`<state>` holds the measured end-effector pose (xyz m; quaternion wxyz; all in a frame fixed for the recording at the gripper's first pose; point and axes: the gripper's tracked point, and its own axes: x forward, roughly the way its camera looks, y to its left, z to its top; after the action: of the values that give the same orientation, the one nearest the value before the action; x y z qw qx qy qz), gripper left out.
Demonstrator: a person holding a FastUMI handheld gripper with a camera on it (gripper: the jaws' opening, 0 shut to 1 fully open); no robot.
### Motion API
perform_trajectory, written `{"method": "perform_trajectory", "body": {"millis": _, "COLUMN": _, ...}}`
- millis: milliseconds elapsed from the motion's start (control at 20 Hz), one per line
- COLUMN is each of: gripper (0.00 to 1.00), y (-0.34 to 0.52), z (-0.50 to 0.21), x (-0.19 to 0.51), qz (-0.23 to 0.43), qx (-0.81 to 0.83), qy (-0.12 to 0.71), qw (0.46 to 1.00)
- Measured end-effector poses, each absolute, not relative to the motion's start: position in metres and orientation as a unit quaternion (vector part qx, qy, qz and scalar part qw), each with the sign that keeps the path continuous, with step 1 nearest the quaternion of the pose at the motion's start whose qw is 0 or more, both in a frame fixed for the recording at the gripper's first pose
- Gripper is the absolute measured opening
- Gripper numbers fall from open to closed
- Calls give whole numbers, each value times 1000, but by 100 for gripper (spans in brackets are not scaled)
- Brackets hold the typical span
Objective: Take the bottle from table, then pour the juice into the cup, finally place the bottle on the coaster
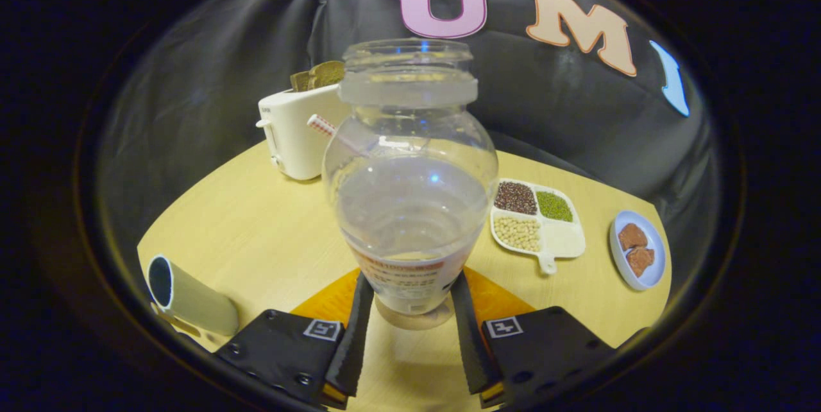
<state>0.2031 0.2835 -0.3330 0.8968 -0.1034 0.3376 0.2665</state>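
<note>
Gripper [408, 309] clamped on bottle [410, 174] (clear, upright) — over orange coaster [327, 303]; cup [186, 296] lies nearby.

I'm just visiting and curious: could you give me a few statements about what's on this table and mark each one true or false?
1. The bottle stands upright between the gripper fingers. True.
2. The bottle has a lid on. False: its mouth is open.
3. The cup stands upright. False: it lies on its side, beside the fingers.
4. An orange coaster lies under and behind the bottle. True.
5. The divided dish holds fruit. False: it holds beans or grains, with one compartment bare.
6. A white toaster stands beyond the bottle. True.
</note>
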Motion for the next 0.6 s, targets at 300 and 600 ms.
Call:
{"method": "perform_trajectory", "body": {"millis": 300, "gripper": 67, "y": 282, "z": -339, "x": 206, "qz": 265, "qx": -100, "qy": 344, "qw": 895}}
{"method": "perform_trajectory", "body": {"millis": 600, "gripper": 67, "y": 281, "z": -343, "x": 205, "qz": 268, "qx": -107, "qy": 346, "qw": 893}}
